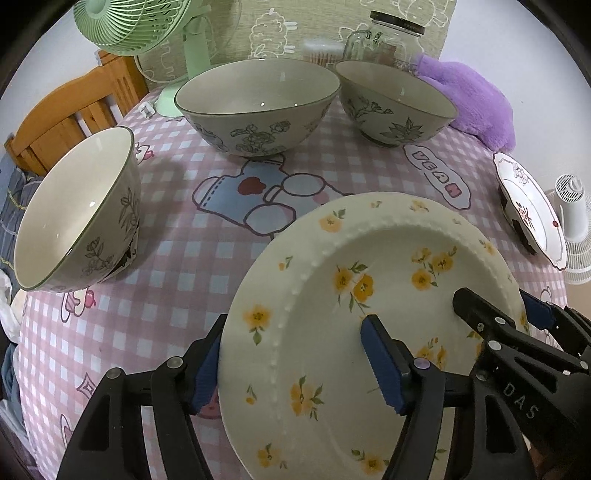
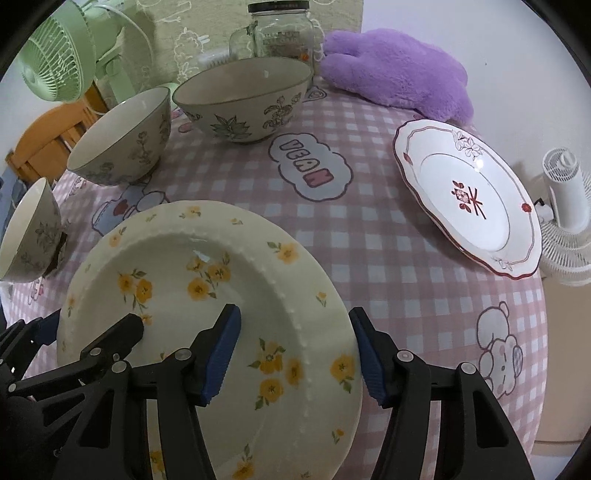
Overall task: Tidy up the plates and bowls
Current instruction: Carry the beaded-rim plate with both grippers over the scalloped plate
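A cream plate with yellow flowers [image 1: 369,280] [image 2: 207,273] lies near the front of the pink checked tablecloth [image 1: 166,229]. My left gripper [image 1: 295,343] straddles its left rim, one finger outside and one over the plate's well, jaws apart and open. My right gripper [image 2: 293,332] straddles the right rim the same way, open. Each gripper shows in the other's view: the right gripper [image 1: 498,310], the left gripper [image 2: 88,328]. Three floral bowls stand behind: a large bowl [image 1: 258,107], a second bowl [image 1: 391,107] and a third bowl [image 1: 77,210]. A white plate with red trim [image 2: 469,199] lies at the right.
At the table's back stand a green fan [image 1: 129,26], a glass jar [image 2: 280,33] and a purple plush toy [image 2: 399,70]. A small white fan [image 2: 565,221] stands past the right edge. A wooden chair [image 1: 74,110] is behind the left side.
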`<state>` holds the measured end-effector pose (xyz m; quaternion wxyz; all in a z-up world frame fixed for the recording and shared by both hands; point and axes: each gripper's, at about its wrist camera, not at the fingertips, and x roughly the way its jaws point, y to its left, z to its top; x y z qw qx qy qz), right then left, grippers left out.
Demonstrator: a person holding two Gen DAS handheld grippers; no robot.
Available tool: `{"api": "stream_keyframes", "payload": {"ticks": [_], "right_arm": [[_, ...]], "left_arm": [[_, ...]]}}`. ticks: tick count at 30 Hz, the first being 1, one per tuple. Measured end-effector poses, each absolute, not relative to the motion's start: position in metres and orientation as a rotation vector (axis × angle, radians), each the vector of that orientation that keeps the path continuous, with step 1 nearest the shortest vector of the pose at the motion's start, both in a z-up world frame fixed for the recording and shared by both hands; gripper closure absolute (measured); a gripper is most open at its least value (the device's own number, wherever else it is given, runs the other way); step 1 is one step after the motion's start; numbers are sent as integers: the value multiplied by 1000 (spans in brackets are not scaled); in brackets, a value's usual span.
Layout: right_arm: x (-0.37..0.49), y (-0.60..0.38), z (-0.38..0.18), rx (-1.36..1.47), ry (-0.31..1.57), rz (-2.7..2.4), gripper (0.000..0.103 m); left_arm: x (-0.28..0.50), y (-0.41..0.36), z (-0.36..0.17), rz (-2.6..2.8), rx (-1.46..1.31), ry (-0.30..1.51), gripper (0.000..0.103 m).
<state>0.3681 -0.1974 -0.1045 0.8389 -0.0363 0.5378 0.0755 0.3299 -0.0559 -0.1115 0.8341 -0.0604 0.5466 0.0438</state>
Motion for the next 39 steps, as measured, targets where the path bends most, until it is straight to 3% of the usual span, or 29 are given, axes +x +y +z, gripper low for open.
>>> {"api": "stream_keyframes", "payload": {"ticks": [17,39], "right_arm": [[359,-176,-51,-59,1056,162,40],[239,-195,4,14,1015,-51,41]], "left_arm": [[314,-32,-52,103,-124,1059,32],[218,-56,-11,-105,-40,1031,32]]}}
